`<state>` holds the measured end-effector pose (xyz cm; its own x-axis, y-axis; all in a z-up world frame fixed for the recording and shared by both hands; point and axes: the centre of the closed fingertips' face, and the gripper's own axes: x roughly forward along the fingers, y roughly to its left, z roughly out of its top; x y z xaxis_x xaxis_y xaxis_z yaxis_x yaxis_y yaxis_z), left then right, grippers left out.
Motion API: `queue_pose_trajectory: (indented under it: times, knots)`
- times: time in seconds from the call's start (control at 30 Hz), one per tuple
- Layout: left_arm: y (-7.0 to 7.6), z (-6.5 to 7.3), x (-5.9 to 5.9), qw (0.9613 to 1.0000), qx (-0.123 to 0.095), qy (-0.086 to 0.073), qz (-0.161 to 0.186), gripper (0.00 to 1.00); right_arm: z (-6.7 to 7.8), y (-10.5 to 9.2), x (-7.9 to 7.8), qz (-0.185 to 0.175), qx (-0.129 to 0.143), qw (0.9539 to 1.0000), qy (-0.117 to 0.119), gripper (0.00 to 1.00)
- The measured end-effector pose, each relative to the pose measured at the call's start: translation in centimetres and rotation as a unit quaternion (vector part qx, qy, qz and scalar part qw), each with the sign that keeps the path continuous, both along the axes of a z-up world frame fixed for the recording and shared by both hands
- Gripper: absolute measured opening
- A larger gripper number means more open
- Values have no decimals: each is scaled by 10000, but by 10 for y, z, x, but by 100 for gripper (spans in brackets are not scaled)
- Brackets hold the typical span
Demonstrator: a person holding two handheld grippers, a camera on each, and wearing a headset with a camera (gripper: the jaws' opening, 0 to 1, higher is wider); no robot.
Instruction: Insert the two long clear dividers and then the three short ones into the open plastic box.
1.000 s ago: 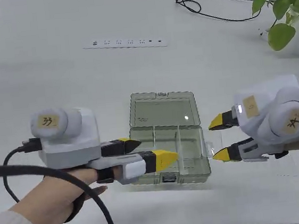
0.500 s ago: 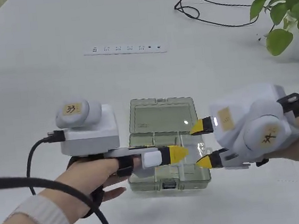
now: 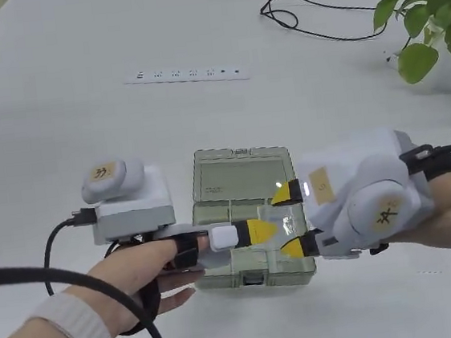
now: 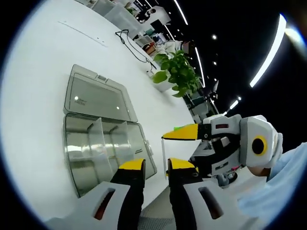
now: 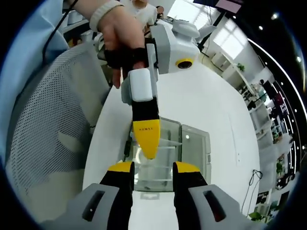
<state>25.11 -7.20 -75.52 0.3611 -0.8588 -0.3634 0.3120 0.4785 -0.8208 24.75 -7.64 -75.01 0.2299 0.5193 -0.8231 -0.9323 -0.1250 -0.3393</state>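
- Jaws of the left gripper (image 4: 156, 166), held in a hand (image 3: 143, 270) at the near edge of the table (image 3: 62, 146), stand a narrow gap apart with nothing between them.
- Its yellow tip is over the front of the box (image 3: 221, 276).
- Right gripper (image 3: 286, 222) comes in from the right with its jaws well apart, one above the other. A thin clear divider (image 4: 163, 155) seems to span from tip to tip, over the box's right end.
- Box sits open at the table's near middle, with clear partitions standing in its base and its lid (image 3: 246, 171) lying flat behind.
- Farther back lie a white power strip (image 3: 187, 74) and then a black cable (image 3: 306, 15); a plant (image 3: 423, 15) is at the far right.
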Motion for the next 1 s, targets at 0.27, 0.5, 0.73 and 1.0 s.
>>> queue_pose_trajectory:
  times: [0.27, 0.5, 0.73, 1.0]
  knots:
    - [-4, 5, -3, 9996, -236, 132, 22, 3, 0, 7, -5, 92, 12, 10000, 37, 32]
    - [-4, 8, -7, 9992, -318, 218, -58, 0, 1, 9, -8, 145, 36, 9999, 57, 32]
    - [-4, 8, -9, 9993, -316, 158, -92, 0, 1, 10, -10, 169, 55, 9998, 107, 33]
    - [-4, 12, -18, 9949, 14, -654, -766, 0, 12, 5, -10, -59, 345, 9971, 682, 34]
